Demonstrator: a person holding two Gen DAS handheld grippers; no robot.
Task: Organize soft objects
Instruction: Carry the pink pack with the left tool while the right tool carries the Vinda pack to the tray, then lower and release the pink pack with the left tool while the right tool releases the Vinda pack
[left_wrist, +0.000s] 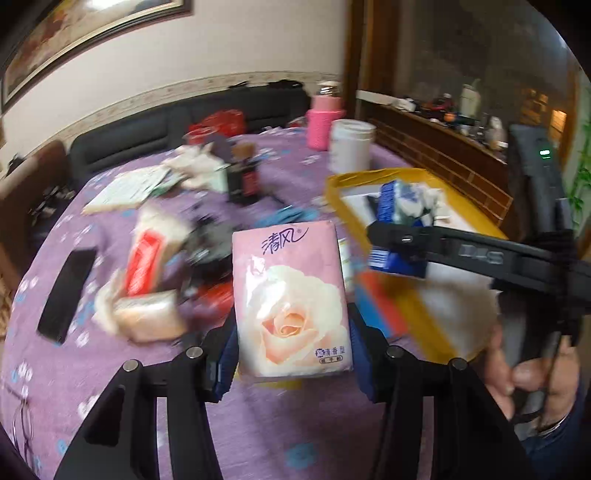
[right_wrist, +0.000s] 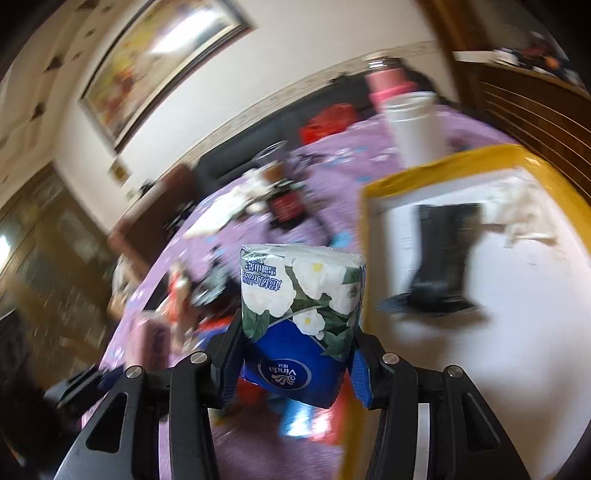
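Observation:
My left gripper (left_wrist: 291, 354) is shut on a pink tissue pack with a rose print (left_wrist: 290, 299) and holds it above the purple tablecloth (left_wrist: 110, 387). My right gripper (right_wrist: 295, 365) is shut on a blue and white Vinda tissue pack with flowers (right_wrist: 301, 306), held by the near left edge of the yellow-rimmed tray (right_wrist: 367, 236). In the left wrist view the right gripper (left_wrist: 399, 240) with its blue pack (left_wrist: 399, 206) is over that tray (left_wrist: 332, 184). The tray holds a dark sock (right_wrist: 439, 254) and a crumpled white cloth (right_wrist: 524, 206).
Loose tissue packs (left_wrist: 147, 266), a black phone-like slab (left_wrist: 66, 291), a dark bottle (left_wrist: 243, 177), a white cup (left_wrist: 351, 144), a pink bottle (left_wrist: 323, 118) and papers (left_wrist: 125, 188) lie on the table. A dark sofa (left_wrist: 147, 136) stands behind it; a wooden sideboard (left_wrist: 443, 147) is at right.

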